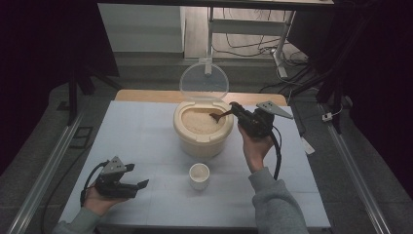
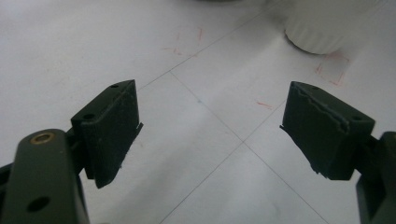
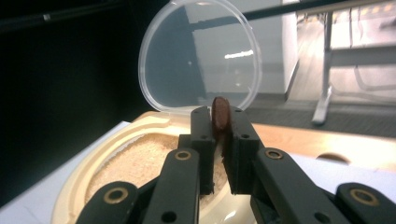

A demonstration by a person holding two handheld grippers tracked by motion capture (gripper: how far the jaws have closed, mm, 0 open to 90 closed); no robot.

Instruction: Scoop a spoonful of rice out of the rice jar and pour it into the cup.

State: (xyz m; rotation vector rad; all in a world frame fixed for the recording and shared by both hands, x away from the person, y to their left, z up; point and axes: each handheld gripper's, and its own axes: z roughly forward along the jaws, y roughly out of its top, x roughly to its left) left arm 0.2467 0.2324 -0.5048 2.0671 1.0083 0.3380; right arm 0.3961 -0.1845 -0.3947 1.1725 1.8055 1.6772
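Cream plastic forms the rice container [image 1: 202,139], which is standing toward the far edge of the white tabletop [image 1: 146,131], roughly midway between its left and right edges. Its clear round lid [image 1: 204,82] is hinged at the back and is standing upright, open. Pale grain [image 1: 197,122] is filling the container nearly to the rim.

A brown wooden spoon [image 1: 219,115] is reaching in over the container's right rim, its bowl lying on or just in the grain. The right gripper [image 1: 238,112] is clamping the spoon's handle; in the right gripper view the jaws are pressing on both sides of the handle [image 3: 220,114], whose end is sticking up between them. The person's right hand [image 1: 254,146] is holding that gripper just beside the container's right side, with a grey sleeve [image 1: 272,200] coming in from the near edge.

A small white cup [image 1: 199,175] is sitting near the container, on its near side, closer to the near edge of the tabletop.

The left gripper [image 1: 136,176] is resting in the person's left hand [image 1: 100,200] by the near left corner, well apart from the cup. Its jaws are standing wide apart, released, with bare tabletop between them in the left gripper view, and the ribbed base of the cup [image 2: 322,28] is showing at the upper right.
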